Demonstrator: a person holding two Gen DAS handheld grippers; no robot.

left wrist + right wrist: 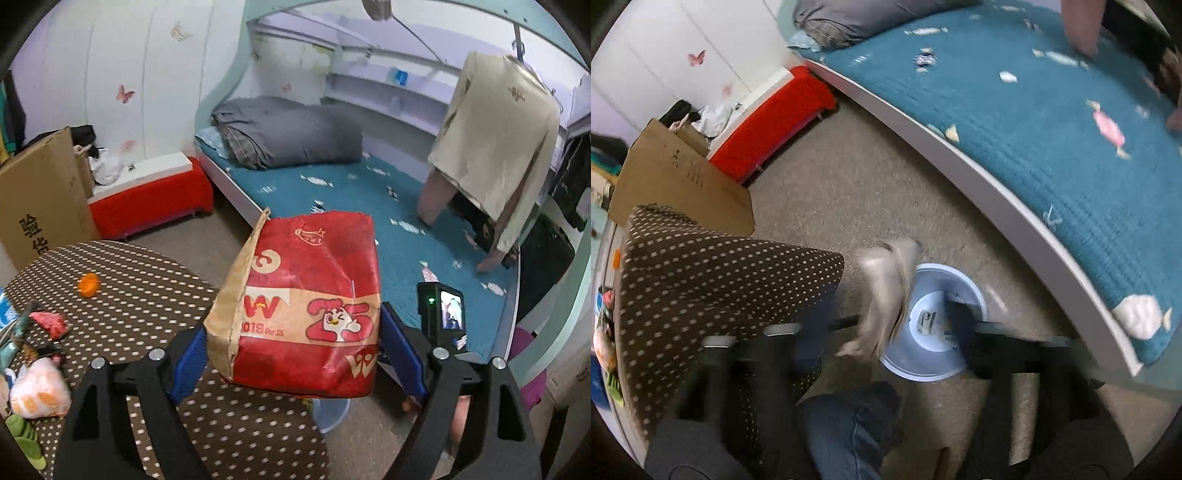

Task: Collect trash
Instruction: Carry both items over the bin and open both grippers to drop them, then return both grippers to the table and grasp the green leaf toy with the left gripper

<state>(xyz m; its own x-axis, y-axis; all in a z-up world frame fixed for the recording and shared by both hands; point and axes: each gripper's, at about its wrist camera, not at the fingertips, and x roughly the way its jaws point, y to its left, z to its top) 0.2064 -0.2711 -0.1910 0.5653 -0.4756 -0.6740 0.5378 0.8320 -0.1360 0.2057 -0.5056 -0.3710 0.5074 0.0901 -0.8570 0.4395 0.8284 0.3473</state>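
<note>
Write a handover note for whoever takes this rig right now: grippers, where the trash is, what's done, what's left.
Left gripper: shut on the red-and-tan printed paper food bag, held in the air past the table edge.
Right gripper: blurred; a pale crumpled paper piece sits at its tips over the round light-blue plastic bin on the floor. Whether it grips it, I cannot tell.
Done: bin holds a few scraps.
Left: bag is not yet binned; on the brown polka-dot table remain an orange peel piece, red wrapper, and a white-orange plastic bag.
</note>
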